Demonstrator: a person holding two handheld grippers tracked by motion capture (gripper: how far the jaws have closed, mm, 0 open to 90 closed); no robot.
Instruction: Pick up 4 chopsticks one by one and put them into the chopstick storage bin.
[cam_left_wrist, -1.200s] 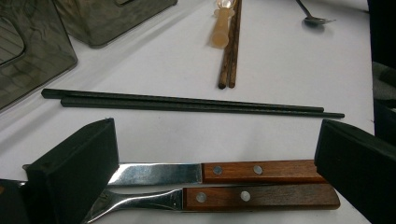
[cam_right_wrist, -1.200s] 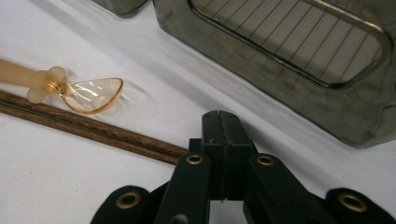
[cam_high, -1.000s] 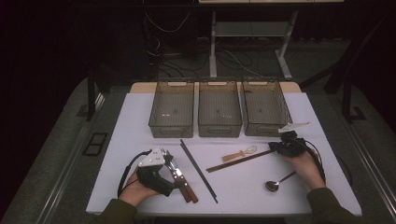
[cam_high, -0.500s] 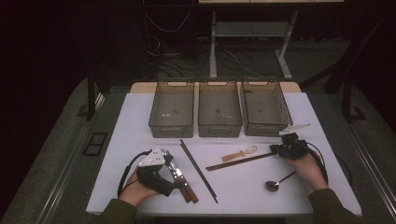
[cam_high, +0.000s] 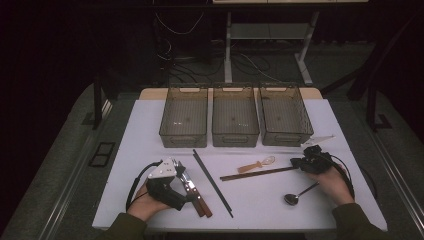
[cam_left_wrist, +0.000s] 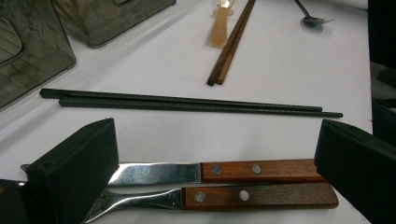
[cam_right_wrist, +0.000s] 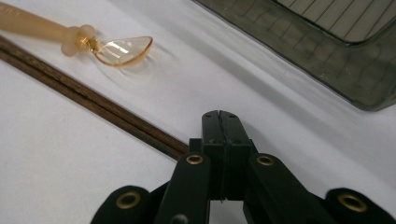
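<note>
Right gripper (cam_right_wrist: 219, 116) clamped on brown chopsticks (cam_right_wrist: 88, 100), table (cam_right_wrist: 70, 177)

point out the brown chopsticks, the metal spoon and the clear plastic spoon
brown chopsticks (cam_high: 257, 173), high view, middle of the pair
metal spoon (cam_high: 291, 199), high view, its bowl
clear plastic spoon (cam_right_wrist: 122, 49), right gripper view, its bowl
</note>
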